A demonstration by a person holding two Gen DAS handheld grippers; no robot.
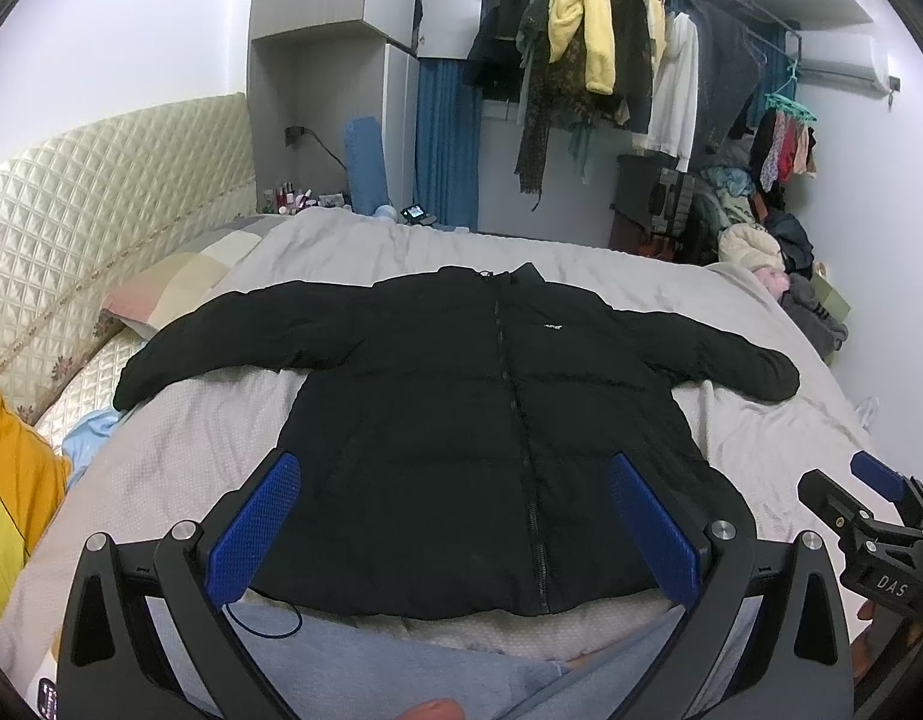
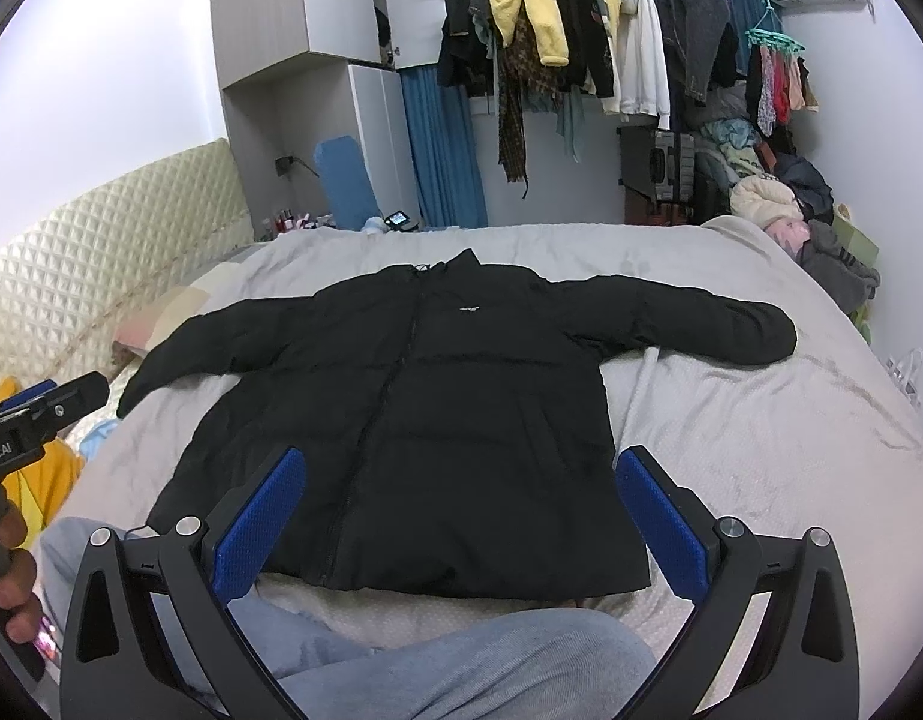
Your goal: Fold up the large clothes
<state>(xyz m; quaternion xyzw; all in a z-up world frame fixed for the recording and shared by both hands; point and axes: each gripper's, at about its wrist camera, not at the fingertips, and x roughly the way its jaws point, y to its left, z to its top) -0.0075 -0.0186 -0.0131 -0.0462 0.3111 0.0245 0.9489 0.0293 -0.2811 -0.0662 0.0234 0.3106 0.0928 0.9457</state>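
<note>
black puffer jacket (image 1: 491,420) flat on bed (image 1: 791,420), zipped, sleeves spread out; left gripper (image 1: 455,528) and right gripper (image 2: 461,528) both wide open above hem, holding nothing

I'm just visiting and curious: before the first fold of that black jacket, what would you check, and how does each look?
1. Black jacket lies flat, front up: ok.
2. Both sleeves spread out: ok.
3. Zipper closed: looks closed, ok.
4. Left gripper open and empty: ok.
5. Right gripper open and empty: ok.
6. Grey bedcover around the jacket free for folding: ok.
</note>
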